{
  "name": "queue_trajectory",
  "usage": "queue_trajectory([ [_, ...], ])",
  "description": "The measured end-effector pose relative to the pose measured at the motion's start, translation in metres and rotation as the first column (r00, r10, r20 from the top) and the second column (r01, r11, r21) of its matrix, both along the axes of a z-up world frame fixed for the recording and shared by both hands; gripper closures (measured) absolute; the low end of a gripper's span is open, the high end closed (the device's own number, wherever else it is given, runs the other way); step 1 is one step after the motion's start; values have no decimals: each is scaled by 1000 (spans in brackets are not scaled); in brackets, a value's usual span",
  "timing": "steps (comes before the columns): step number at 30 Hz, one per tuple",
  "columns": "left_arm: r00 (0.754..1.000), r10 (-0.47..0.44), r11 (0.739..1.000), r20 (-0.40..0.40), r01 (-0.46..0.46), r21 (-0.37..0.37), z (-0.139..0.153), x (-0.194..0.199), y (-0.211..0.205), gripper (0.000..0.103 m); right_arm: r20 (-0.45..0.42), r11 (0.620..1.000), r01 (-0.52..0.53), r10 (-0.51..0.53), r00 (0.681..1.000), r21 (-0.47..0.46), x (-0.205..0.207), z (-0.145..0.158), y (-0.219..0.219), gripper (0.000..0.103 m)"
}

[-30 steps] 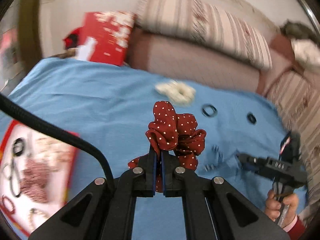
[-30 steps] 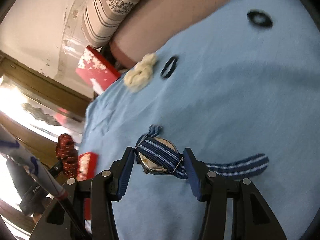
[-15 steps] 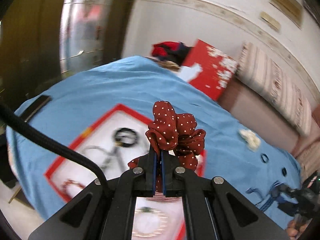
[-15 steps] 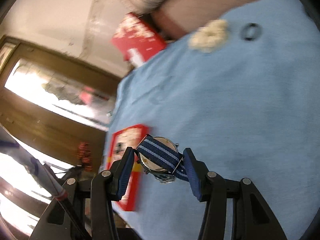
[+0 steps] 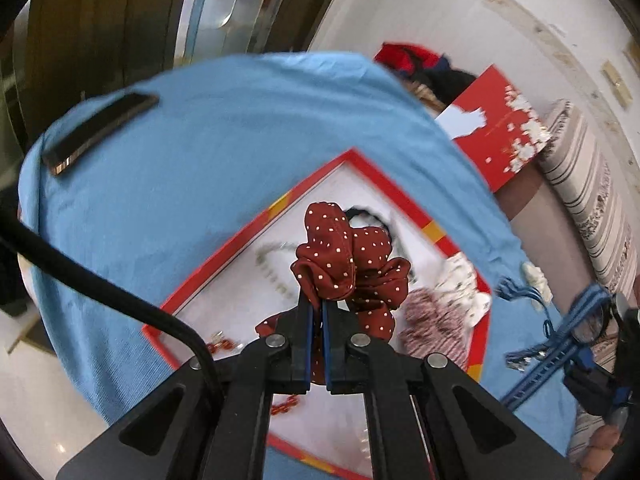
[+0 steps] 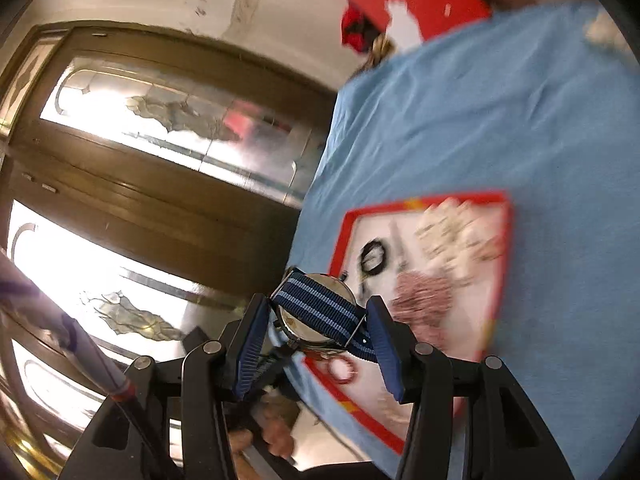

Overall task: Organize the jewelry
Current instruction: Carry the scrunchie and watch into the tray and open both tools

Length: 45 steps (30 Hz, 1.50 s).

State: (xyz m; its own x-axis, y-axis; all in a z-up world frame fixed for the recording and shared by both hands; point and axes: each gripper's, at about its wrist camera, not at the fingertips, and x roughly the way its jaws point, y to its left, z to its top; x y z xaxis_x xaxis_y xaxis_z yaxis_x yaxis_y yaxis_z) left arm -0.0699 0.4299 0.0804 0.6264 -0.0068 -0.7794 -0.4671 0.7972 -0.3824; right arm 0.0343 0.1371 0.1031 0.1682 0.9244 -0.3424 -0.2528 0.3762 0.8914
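Above the red tray [image 5: 362, 160], the left hand-held gripper [image 5: 315, 308] pinches a scrunchie [image 5: 348, 264], while the right hand-held gripper [image 6: 320, 320] clamps a watch [image 6: 320, 312] over the tray's edge.

Your views are bright with fisheye-bent edges; the glass-panelled wooden door [image 6: 160, 128] glares, and the red-rimmed white tray [image 6: 505, 240] is motion-blurred.
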Motion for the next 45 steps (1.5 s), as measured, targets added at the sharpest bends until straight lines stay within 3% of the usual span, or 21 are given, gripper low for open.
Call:
queue_trajectory([
  [7, 996, 50, 998, -79, -46, 52, -18, -1, 20, 99, -111, 997, -73, 72, 991, -4, 3, -45, 71, 48],
  [13, 993, 53, 998, -107, -49, 42, -29, 4, 26, 99, -150, 993, -72, 58, 987, -91, 12, -79, 93, 48],
  [22, 996, 56, 996, -74, -51, 69, -21, 8, 19, 97, -84, 966, -56, 36, 996, -251, 27, -86, 93, 47],
  [28, 998, 62, 996, -17, -61, 67, -11, 4, 18, 89, -9, 940, -57, 58, 998, -338, 29, -72, 103, 41],
  [34, 997, 75, 996, 0, -75, 51, -8, 2, 21, 88, 155, 859, -42, 139, 978, -510, 15, -51, 119, 41],
  [36, 997, 81, 996, 9, -81, 46, -7, 0, 22, 88, 203, 806, -23, 177, 963, -592, 10, -51, 129, 41],
  [37, 997, 82, 996, 12, -83, 45, -7, 0, 22, 88, 215, 792, -20, 190, 958, -610, 8, -52, 128, 45],
  [39, 996, 83, 996, 16, -83, 43, -7, 0, 22, 87, 246, 744, -7, 230, 942, -668, 4, -56, 136, 63],
  [40, 996, 83, 996, 18, -84, 40, -7, 0, 22, 87, 254, 724, -5, 249, 935, -690, 3, -58, 138, 77],
  [41, 996, 84, 996, 19, -84, 37, -7, 0, 23, 87, 258, 709, -9, 269, 928, -705, 1, -59, 141, 80],
  [43, 996, 85, 996, 21, -85, 29, -7, 0, 24, 87, 248, 713, -23, 274, 929, -701, 0, -59, 139, 86],
  [45, 996, 89, 996, 25, -90, 20, -7, -1, 27, 87, 198, 771, -67, 245, 949, -633, 2, -58, 136, 87],
])
